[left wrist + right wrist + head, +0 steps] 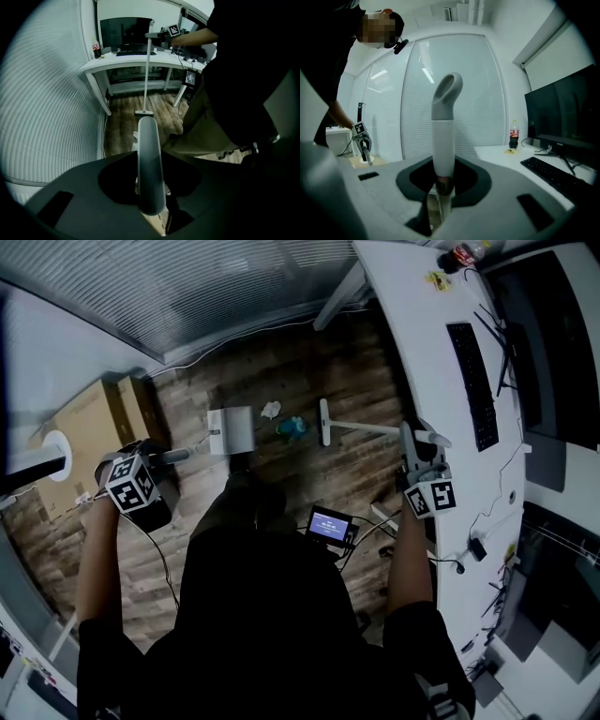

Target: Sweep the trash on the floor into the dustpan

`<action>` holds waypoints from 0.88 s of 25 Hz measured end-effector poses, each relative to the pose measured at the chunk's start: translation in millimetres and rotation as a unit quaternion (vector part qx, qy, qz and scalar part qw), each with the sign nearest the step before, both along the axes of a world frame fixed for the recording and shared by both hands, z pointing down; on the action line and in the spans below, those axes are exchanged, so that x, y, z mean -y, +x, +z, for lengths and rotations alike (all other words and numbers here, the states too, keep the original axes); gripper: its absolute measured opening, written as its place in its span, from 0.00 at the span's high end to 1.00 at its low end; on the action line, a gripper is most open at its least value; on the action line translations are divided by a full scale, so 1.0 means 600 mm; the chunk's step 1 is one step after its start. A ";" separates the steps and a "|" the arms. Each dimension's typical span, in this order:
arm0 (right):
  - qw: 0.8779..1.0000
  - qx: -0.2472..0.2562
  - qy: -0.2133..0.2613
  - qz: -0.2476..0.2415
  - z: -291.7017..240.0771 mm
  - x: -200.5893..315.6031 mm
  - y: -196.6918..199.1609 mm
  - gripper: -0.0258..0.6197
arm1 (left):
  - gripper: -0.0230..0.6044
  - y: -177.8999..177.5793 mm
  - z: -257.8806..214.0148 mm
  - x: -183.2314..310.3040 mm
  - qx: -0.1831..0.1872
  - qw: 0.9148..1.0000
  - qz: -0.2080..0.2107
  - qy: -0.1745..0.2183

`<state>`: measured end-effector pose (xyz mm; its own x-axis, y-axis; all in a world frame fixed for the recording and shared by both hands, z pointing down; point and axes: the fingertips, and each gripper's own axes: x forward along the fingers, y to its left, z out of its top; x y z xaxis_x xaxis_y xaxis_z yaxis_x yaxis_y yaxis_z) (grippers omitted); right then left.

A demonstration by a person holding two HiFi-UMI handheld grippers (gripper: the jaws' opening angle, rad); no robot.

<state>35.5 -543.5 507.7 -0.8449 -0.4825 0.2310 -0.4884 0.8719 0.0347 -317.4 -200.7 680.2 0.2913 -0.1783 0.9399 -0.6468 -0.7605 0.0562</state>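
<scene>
Your left gripper (151, 201) has its fingers closed on the grey dustpan handle (149, 154), which runs right up the middle between them. Follow that handle out and the dustpan (231, 430) is sitting on the wood floor (281, 362) just ahead of you.

Your right gripper (442, 192) has its fingers clamped around the broom handle (443, 140), the white pole with the grey hooked cap on top. The broom head (324, 421) is down on the floor, off to the right of the dustpan.

The trash lies between those two. There's a white crumpled scrap (271, 410) just beside the dustpan, and a blue-green piece (292, 427) nearer the broom head. Neither is in the dustpan.

Further out you've got the white desk (412, 324) with a keyboard (473, 381) on your right. A cardboard box (89, 423) sits on your left, and there's a small lit screen (330, 524) on the floor by your legs.
</scene>
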 end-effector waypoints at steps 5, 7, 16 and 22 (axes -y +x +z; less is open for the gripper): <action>0.993 -0.092 -0.008 -0.067 0.129 -0.043 -0.058 0.85 | 0.78 0.002 -0.001 0.005 -0.004 1.000 -0.009 0.001; 0.990 -0.113 -0.027 -0.084 0.189 -0.066 -0.082 0.85 | 0.78 0.002 0.000 0.008 -0.007 1.000 -0.011 0.001; 0.995 -0.035 -0.089 -0.030 0.208 -0.093 -0.177 0.83 | 0.78 0.007 0.001 0.022 -0.026 1.000 -0.015 0.009; 0.990 0.001 -0.134 0.036 0.214 -0.106 -0.216 0.79 | 0.78 0.006 0.002 0.026 -0.041 0.999 -0.016 0.011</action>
